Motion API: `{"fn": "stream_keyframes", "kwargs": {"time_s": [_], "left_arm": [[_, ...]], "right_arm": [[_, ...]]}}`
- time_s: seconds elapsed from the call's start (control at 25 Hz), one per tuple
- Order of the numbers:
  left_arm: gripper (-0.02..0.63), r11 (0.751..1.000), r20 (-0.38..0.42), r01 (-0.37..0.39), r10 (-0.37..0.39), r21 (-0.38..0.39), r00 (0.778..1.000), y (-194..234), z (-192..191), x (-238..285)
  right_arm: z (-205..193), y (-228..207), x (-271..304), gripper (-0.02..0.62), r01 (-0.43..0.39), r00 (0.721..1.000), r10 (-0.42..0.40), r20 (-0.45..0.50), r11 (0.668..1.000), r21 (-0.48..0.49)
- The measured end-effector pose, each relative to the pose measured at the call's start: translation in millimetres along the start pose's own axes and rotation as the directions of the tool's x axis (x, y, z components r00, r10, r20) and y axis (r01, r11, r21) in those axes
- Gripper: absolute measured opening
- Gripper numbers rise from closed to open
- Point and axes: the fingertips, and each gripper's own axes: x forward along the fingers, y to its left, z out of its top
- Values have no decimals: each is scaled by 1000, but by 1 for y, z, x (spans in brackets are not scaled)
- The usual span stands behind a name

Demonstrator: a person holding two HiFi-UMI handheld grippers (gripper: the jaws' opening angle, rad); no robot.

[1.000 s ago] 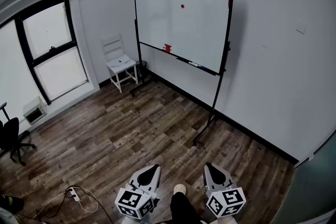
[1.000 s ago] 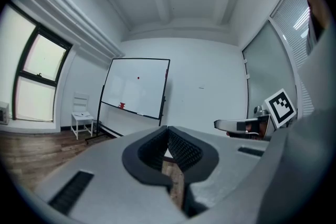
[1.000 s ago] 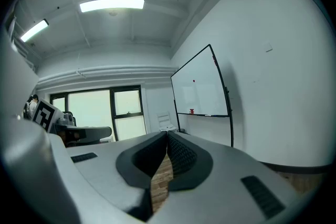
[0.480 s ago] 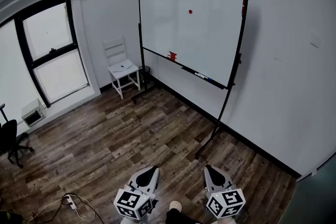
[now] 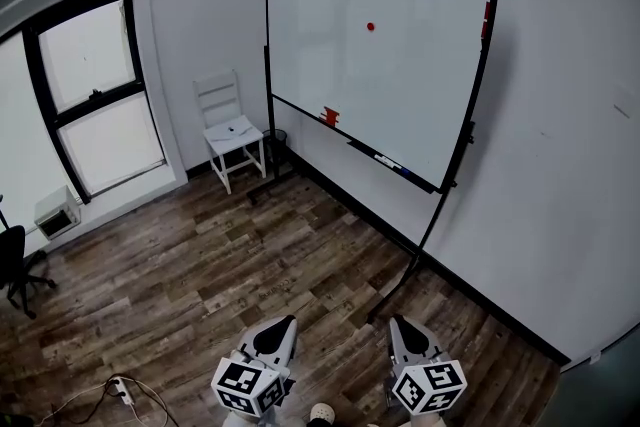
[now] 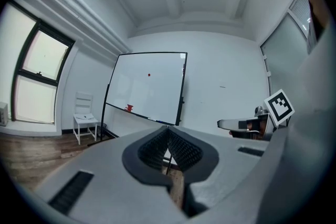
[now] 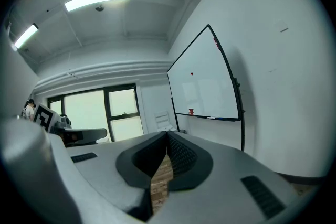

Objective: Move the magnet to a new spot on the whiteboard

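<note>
Two grippers showed at the bottom of the head view, the left gripper (image 5: 284, 323) and the right gripper (image 5: 401, 321). They were side by side but apart, both pointing toward the whiteboard (image 5: 420, 85), which stood on its stand well ahead of the jaws. The red magnet (image 5: 370, 26) sat high on the board's face, far beyond and above both sets of jaws. A red object (image 5: 330, 117) and some markers (image 5: 388, 161) lay on the board's tray. A white chair (image 5: 232, 129) stood ahead and to the left of the left jaws, near a window (image 5: 95, 100).

In the left gripper view, the jaws met at their tips with nothing between them. The magnet appeared well ahead, above and slightly left of them, and the right gripper reached in at their right.

In the right gripper view, the jaws were likewise closed and empty. The board stood ahead to their right, with the magnet high on it.
</note>
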Motion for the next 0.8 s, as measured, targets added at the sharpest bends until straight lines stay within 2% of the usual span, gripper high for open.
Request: {"fn": "stream_keyframes", "kwargs": {"time_s": [0.2, 0.48, 0.8], "left_arm": [[9, 999, 11, -31, 31, -8, 999, 14, 3, 28], [9, 997, 2, -74, 74, -1, 997, 25, 3, 41], [9, 997, -20, -79, 79, -6, 997, 38, -2, 60]], "right_arm": [[5, -16, 32, 28, -27, 1000, 27, 0, 999, -25], [-2, -26, 54, 28, -53, 998, 53, -26, 999, -12], [-6, -34, 76, 28, -55, 998, 55, -33, 998, -3]]}}
